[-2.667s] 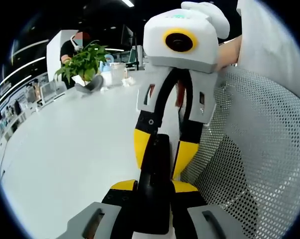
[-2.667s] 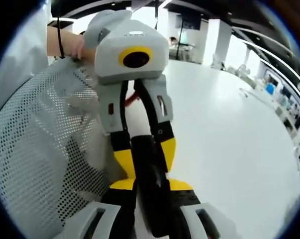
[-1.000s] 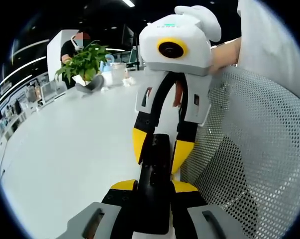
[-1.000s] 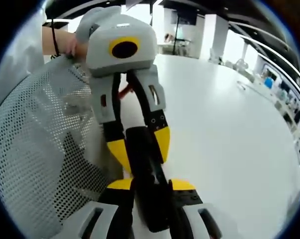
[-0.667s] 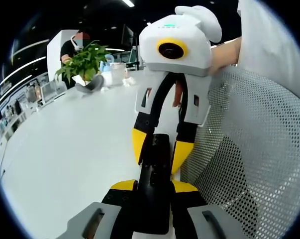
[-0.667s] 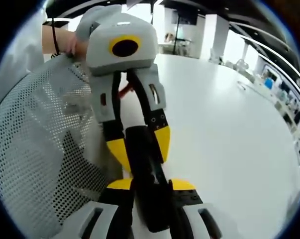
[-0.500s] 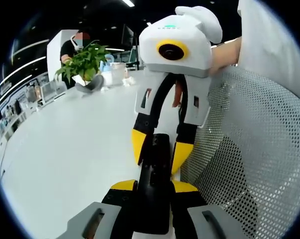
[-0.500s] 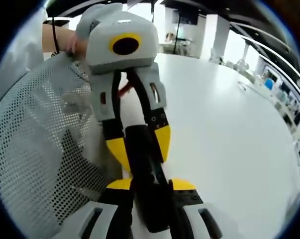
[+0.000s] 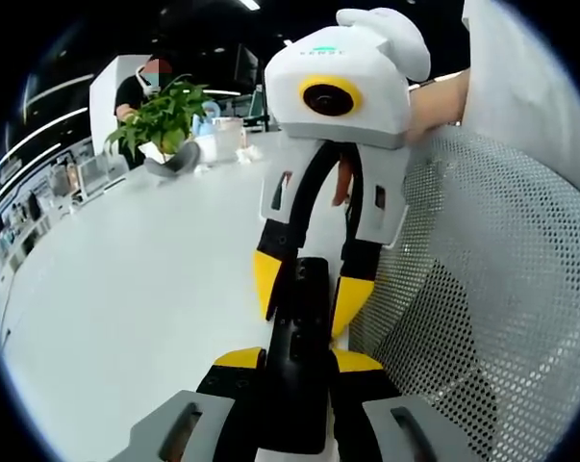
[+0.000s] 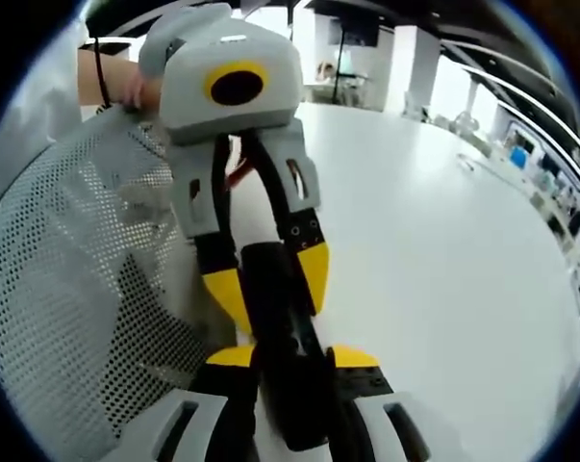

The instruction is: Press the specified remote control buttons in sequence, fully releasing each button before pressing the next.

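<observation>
- In the left gripper view, the left gripper is clenching the near end of a long black remote control; its yellow-padded jaws are standing tight against the remote's two sides.
- The remote's long axis is running straight out along those jaws, away from the camera, over the white table.
- At the remote's far end, the right gripper is coming in head-on from the opposite side, its yellow tips straddling that end. Whether they are pinching it or merely flanking it, I cannot tell from here.
- In the right gripper view, the same layout is mirroring: the right gripper is gripping its own end of the remote control, and the left gripper is facing it at the far end.
- Both grippers are sitting equally near the remote, one at each end, so a press would have to come from freeing one of them.
- Buttons are lying too dark to pick out, and no brand is readable on the remote; small green lettering atop the opposite gripper is too blurred to read.
- A white perforated mesh surface is lying just beside the grippers, and a potted plant is standing well apart across the table.
</observation>
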Motion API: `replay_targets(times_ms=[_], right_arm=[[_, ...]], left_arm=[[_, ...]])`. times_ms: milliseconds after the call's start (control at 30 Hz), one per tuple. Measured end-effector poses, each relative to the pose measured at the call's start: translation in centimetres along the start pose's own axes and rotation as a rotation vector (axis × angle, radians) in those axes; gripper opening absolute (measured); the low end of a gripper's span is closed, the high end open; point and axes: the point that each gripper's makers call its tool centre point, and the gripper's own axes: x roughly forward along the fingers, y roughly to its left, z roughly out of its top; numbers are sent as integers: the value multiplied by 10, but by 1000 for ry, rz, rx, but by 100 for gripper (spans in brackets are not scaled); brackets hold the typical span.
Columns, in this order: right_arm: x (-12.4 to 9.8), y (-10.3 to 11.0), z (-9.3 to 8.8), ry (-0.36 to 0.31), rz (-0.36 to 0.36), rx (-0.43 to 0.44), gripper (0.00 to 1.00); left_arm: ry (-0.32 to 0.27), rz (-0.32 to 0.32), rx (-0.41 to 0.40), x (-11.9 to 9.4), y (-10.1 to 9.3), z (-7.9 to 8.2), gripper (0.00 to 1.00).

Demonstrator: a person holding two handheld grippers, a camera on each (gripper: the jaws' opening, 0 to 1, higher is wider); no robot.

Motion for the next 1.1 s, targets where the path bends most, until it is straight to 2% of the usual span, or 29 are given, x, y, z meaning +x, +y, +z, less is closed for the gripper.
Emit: replay_targets(times_ms=[400, 700, 833, 967, 1100], right_arm=[[1, -2, 1, -7, -8, 14, 24], [1, -3, 2, -8, -17, 18, 23], [1, -3, 2, -8, -15, 16, 23], [1, -4, 2, -9, -15, 17, 23], [1, -4, 3, -10, -15, 16, 23]], left_arm=[[37, 20, -3, 0, 3, 1, 26], [-74, 55, -135, -15, 16, 19, 28], [-68, 71, -153, -20, 21, 16, 32], [-94, 91, -187, -25, 28, 21, 38], [-117, 145, -203, -37, 39, 29, 44]])
